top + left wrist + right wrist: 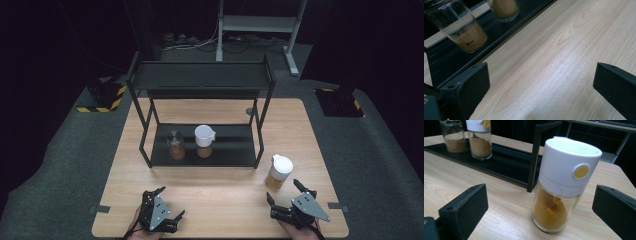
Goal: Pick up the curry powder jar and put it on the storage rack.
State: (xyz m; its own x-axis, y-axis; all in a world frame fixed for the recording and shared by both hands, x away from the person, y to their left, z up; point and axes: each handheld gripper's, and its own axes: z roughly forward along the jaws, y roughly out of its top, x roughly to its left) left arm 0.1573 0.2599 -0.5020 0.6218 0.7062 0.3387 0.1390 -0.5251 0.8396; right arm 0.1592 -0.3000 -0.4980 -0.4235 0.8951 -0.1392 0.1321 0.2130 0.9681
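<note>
One wooden tabletop carries one black two-tier rack toward its far edge. Three spice jars: two on the rack's lower shelf, a metal-capped jar and a white-lidded jar, and one white-capped jar on bare wood near the right edge. Two hand-held grippers at the near edge, left hand-held gripper and right hand-held gripper, both spread apart and empty; the white-capped jar stands just beyond the right one, with bare wood between them.

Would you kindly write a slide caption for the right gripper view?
Open right gripper faces a white-capped spice jar standing on the wooden table beside a black rack.
</note>
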